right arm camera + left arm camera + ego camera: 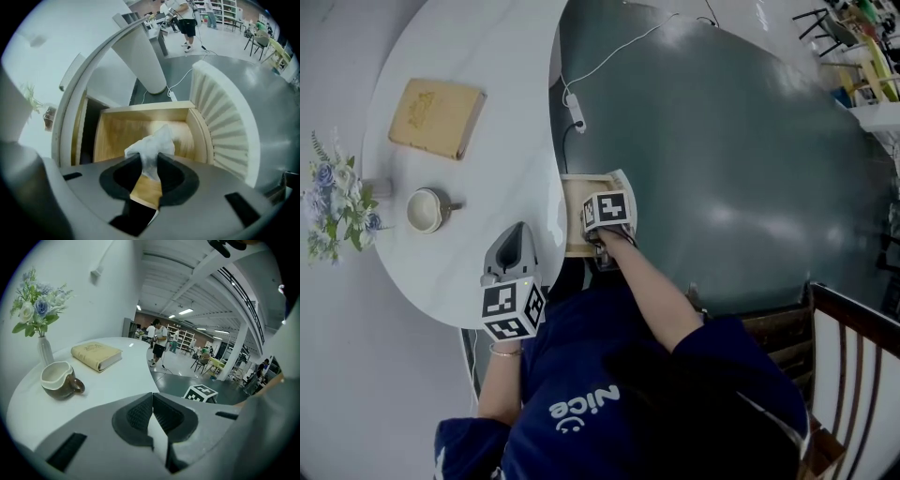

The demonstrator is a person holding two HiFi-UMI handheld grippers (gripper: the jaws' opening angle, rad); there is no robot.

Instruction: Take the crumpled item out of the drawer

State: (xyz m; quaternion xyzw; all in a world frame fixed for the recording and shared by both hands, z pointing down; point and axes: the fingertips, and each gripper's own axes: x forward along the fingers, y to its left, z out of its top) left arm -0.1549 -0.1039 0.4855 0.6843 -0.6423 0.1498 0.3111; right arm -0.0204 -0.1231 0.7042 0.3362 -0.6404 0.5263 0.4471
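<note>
Right claw (150, 159): clenched on the crumpled item (153, 140), a wad of white paper. The pads pinch its lower end and the rest stands up past the tips.

Item position: inside the outline of the open wooden drawer (117, 133). It looks clear of the drawer floor but not yet out past the walls.

Drawer: pulled out from under the edge of the round white surface (497, 84). Its ribbed white front (225, 136) stands at the far side from that edge.

Step in hand (judged): lift-out, with the grasp made. The next move calls for a straight rise with the grip held, then carrying the item away from the drawer.

Left claw (153, 411): pads together at the tips, nothing between them. It is idle over the surface close to its near edge.

Clearances: the surface's rim overhangs the drawer's inner side, and the ribbed front bounds the outer side. Straight up is open. The cup (58, 380), book (96, 356) and vase of flowers (40, 315) sit well apart from the drawer, toward the surface's far side. Bare surface lies between them and the near edge, enough to set the item down.
</note>
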